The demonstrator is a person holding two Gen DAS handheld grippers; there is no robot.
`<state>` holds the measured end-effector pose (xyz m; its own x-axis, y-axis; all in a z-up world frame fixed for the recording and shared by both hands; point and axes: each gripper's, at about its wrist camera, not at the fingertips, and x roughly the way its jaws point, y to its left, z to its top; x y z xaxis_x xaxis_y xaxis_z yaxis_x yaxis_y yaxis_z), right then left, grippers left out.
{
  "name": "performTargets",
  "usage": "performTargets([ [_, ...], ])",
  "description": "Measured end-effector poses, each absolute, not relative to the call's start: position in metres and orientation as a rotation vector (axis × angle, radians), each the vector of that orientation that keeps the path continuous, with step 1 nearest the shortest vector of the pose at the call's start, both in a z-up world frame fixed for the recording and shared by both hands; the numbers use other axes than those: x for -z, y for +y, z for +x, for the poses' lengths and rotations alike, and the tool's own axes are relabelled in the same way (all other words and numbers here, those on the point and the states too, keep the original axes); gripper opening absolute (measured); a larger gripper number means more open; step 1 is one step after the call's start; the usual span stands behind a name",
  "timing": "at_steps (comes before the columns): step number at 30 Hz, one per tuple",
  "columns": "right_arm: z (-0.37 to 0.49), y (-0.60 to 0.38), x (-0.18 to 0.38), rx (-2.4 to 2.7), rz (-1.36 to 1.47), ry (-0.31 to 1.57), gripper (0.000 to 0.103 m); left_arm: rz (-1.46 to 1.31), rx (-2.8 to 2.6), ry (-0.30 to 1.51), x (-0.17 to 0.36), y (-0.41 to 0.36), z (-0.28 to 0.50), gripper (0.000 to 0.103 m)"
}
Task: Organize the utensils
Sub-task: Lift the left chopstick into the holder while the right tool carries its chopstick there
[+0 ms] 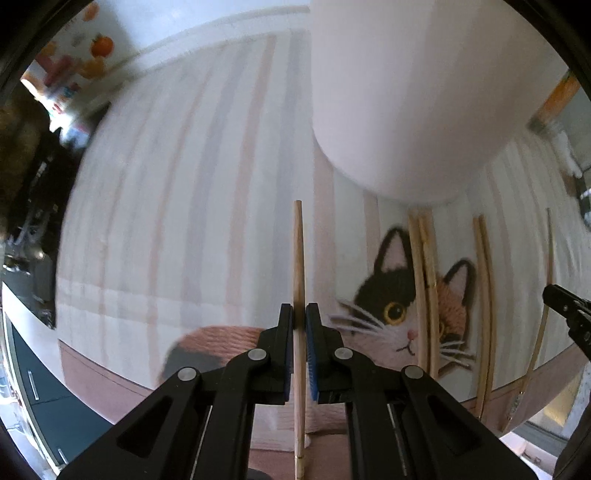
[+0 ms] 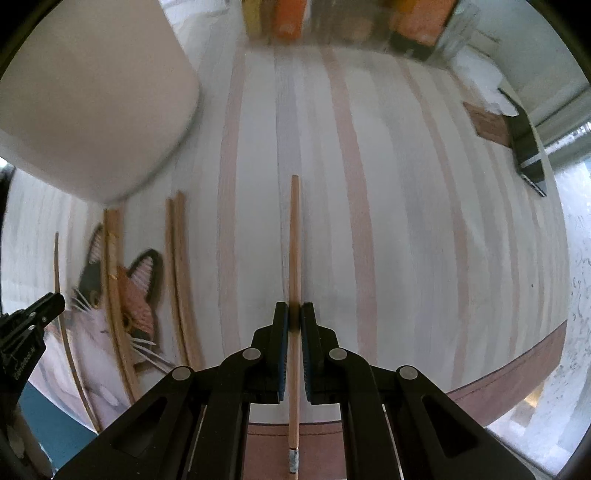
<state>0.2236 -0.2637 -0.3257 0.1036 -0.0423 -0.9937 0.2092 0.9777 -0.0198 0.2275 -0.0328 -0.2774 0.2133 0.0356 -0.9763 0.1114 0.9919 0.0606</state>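
My left gripper [image 1: 299, 314] is shut on a pale wooden chopstick [image 1: 298, 258] that points forward over the striped cloth. My right gripper [image 2: 294, 312] is shut on a darker wooden chopstick [image 2: 294, 236] with a metal end cap. A large white holder [image 1: 402, 92] stands ahead and to the right of the left gripper; it is at the upper left in the right wrist view [image 2: 92, 103]. Several more chopsticks [image 1: 424, 280] lie on the cloth over the cat picture, also seen in the right wrist view [image 2: 181, 266].
A striped cloth [image 2: 388, 221] with a cat face [image 1: 402, 306] covers the table. Orange packages [image 2: 291, 18] stand at the far edge. A dark box [image 2: 528, 147] lies at the far right. The cloth's front edge is close below both grippers.
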Motion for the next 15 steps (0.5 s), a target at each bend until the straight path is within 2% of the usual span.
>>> performTargets([
  [15,0.212,-0.268,0.231,0.210,0.157,1.155,0.007,0.052,0.009,1.071,0.176,0.005,0.240,0.004],
])
